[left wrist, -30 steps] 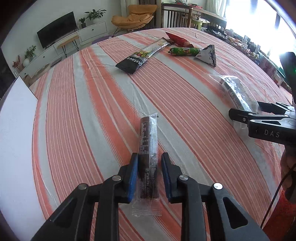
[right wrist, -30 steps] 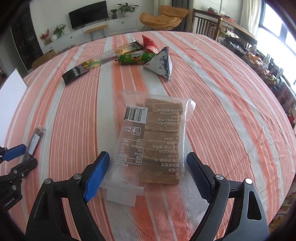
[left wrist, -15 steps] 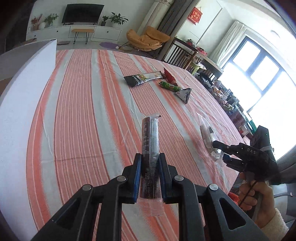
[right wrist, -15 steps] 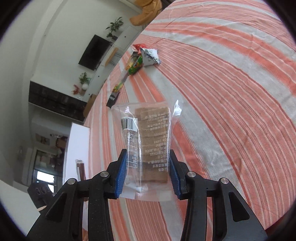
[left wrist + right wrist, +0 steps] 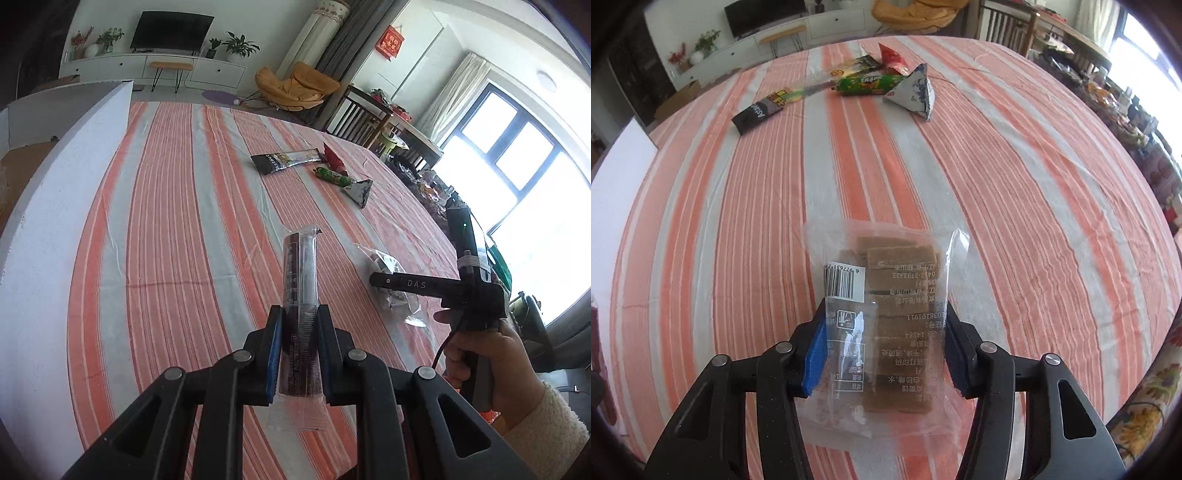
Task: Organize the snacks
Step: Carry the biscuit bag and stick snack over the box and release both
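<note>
My left gripper (image 5: 299, 314) is shut on a dark brown snack stick (image 5: 300, 269) in a clear wrapper, held off the striped tablecloth (image 5: 177, 229). In the right wrist view, my right gripper (image 5: 884, 308) has a clear bag of brown biscuits (image 5: 897, 266) between its blue pads. The pads pinch the bag's sides while the jaws are opening slightly. The left wrist view shows that gripper (image 5: 375, 280) from the side, at the right over the crumpled bag (image 5: 388, 264), with a hand (image 5: 480, 354) on its handle.
At the far side of the table lie a long black packet (image 5: 757, 110), a green sausage snack (image 5: 868, 85), a red packet (image 5: 892, 59) and a white-and-blue triangular packet (image 5: 912, 96). A white board (image 5: 55, 221) stands along the table's left edge. Chairs stand beyond the table.
My left gripper closed on the snack stick and raised it off the cloth, swinging towards the white board. My right gripper's wide jaws closed in on the biscuit bag and picked it up.
</note>
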Action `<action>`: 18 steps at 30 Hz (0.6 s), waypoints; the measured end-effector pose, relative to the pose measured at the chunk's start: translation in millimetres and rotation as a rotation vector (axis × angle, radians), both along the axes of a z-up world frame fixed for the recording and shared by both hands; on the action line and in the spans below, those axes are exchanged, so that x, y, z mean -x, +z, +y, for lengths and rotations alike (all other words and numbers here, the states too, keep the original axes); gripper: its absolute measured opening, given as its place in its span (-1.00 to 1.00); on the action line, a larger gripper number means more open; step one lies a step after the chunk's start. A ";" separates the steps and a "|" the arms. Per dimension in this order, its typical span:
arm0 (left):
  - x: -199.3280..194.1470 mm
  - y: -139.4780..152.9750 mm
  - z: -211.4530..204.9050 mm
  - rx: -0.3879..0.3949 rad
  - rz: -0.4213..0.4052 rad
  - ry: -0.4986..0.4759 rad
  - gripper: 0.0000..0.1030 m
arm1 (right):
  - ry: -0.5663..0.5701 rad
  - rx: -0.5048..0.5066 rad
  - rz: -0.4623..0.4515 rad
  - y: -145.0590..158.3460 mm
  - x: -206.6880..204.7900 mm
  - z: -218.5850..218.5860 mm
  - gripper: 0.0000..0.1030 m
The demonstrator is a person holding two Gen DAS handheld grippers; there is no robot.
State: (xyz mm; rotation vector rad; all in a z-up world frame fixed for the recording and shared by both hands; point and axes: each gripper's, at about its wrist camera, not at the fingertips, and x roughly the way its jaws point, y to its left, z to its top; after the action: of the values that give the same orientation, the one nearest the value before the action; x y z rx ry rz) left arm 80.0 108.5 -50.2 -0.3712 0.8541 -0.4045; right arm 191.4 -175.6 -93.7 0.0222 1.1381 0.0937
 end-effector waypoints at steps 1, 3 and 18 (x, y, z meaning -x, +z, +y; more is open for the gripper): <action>3.2 6.1 4.6 0.021 -0.010 0.004 -0.67 | -0.016 -0.071 0.011 -0.2 -0.6 -7.2 0.09; 10.0 19.9 15.3 0.069 -0.034 0.016 -0.67 | -0.033 -0.169 -0.008 7.4 10.3 -17.8 0.09; 90.4 100.6 214.1 0.057 -0.207 0.431 -0.67 | 0.527 -0.657 -0.096 174.0 73.9 218.0 0.10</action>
State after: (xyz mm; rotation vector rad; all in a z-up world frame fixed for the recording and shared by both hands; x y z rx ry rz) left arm -10.4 322.6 50.4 -0.5424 0.5415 -0.0640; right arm 117.5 42.5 80.4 0.2989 0.9522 0.9249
